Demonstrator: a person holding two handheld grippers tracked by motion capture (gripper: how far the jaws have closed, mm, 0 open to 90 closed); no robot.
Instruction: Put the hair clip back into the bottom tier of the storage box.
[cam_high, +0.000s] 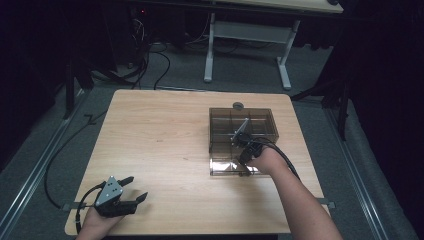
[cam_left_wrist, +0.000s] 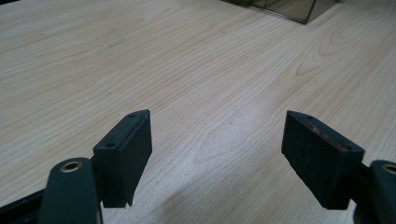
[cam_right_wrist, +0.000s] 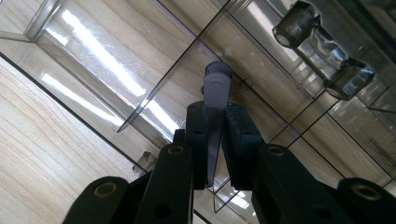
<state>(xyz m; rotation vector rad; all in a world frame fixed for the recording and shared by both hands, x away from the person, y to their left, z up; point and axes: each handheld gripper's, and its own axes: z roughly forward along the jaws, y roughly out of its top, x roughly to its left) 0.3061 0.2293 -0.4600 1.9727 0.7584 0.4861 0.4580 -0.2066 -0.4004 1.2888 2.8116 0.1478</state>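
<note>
The right hand-held gripper has its two black jaws closed on a small flat grey piece. The piece is thin like a tab, with a rounded top end, and it stands out past the jaw tips; what it is exactly I cannot tell. In the right gripper view the piece is over the inside of a smoky transparent plastic organizer box, above the place where thin divider walls meet. The box has several compartments, and the wood of the table is seen through its bottom. At the upper right of this view two clear cylinder-shaped hinge parts sit on the edge of the box.

In the high view the right hand-held gripper is over the middle of the organizer box, and the person's right hand is at the near side of the box. The box stands on the right half of the table. A small round dark object lies just beside the far edge of the box.

The left hand-held gripper is open, with nothing between its jaws, and bare table is under it. In the high view the left hand-held gripper is at the near left corner of the table, well apart from the box.
</note>
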